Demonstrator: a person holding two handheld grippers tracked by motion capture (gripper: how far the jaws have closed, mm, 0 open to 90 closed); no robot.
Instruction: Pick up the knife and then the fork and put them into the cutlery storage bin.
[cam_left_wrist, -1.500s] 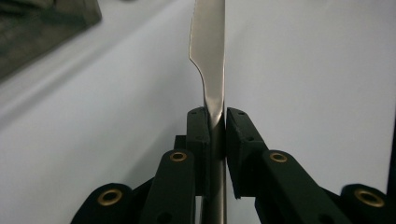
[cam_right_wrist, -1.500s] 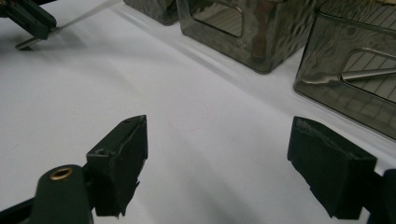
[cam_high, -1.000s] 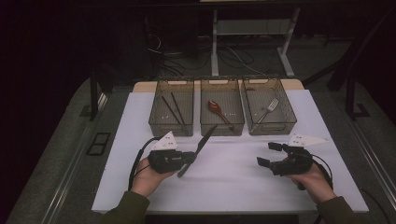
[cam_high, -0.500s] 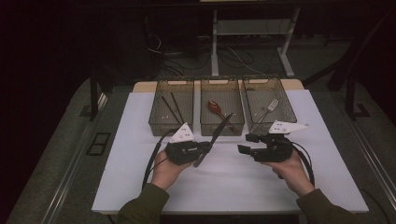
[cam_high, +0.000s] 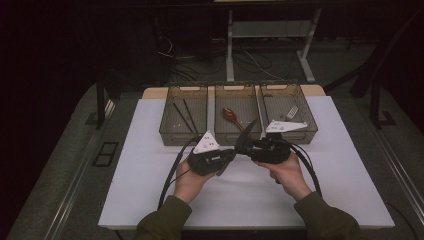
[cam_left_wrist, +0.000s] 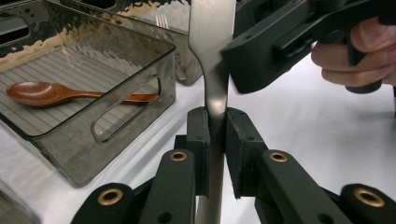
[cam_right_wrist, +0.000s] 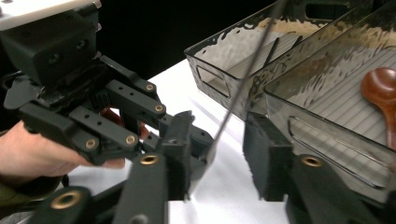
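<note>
My left gripper (cam_high: 226, 159) (cam_left_wrist: 215, 135) is shut on the handle of a flat metal knife (cam_high: 248, 131) (cam_left_wrist: 212, 46), which slants up and to the right above the white mat. Just right of it, my right gripper (cam_high: 243, 148) (cam_right_wrist: 219, 144) is open, its jaws standing on either side of the thin knife (cam_right_wrist: 247, 74) without closing on it. The two grippers nearly touch in front of the middle bin. The left gripper view has the right gripper (cam_left_wrist: 280, 42) close behind the knife, and the left gripper (cam_right_wrist: 191, 133) faces the right gripper's camera.
Three smoky plastic bins stand in a row behind the grippers. The left bin (cam_high: 172, 136) holds dark chopsticks (cam_high: 182, 116), the middle bin (cam_high: 235, 138) a wooden spoon (cam_high: 231, 116) (cam_left_wrist: 46, 92) (cam_right_wrist: 380, 88), the right bin (cam_high: 312, 127) a fork (cam_high: 291, 112). White mat (cam_high: 150, 200) lies around the hands.
Both hands moved inward to the mat's centre. The right gripper travelled left until its open jaws straddled the knife held by the left gripper.
</note>
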